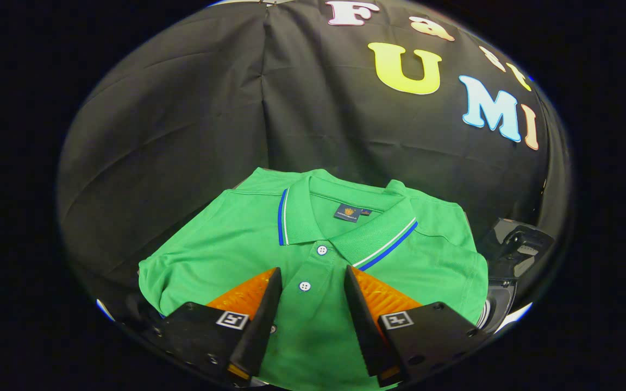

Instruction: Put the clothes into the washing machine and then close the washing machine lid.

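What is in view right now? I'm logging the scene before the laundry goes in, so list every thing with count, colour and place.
polo shirt: one, green with a blue and white striped collar edge and white buttons, lying folded flat under and ahead of the tongs, its button placket between the fingers.
neck label: one, dark, inside the collar beyond the fingers.
dark machine part: one, black and glossy, beside the shirt's far sleeve; what it is I cannot tell.
booth wall: one, black cloth, behind the shirt.
tongs: one pair, open, fingers either side of the placket, over the shirt, not pressing on it.
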The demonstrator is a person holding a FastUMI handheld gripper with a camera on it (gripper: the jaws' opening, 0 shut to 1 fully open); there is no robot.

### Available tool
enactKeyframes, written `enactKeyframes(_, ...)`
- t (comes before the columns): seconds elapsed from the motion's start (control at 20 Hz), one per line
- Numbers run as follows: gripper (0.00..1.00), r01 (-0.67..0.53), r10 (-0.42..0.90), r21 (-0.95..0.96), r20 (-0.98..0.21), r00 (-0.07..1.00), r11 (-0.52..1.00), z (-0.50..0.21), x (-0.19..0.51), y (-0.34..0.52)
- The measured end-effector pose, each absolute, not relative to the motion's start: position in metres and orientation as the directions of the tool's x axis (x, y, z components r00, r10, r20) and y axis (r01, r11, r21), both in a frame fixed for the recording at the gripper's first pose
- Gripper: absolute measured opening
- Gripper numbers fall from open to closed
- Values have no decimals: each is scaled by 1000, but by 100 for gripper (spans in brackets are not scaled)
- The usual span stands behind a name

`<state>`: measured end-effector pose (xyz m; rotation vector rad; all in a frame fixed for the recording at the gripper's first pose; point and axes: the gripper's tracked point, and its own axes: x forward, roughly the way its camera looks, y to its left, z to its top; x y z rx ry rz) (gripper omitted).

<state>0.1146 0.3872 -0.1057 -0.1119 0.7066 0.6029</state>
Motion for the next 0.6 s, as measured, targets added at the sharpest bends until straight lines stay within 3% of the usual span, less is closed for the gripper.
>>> enactKeyframes(0.2,35,-557,484,101,-635,602,824,-106,116,385)
enactKeyframes(0.25,35,-577,497,95,-631,596,811,-105,114,387)
enactKeyframes(0.35,3,-556,492,113,-628,603,824,-103,116,384)
enactKeyframes(0.6,1,-566,557,191,-579,595,802,-90,119,387)
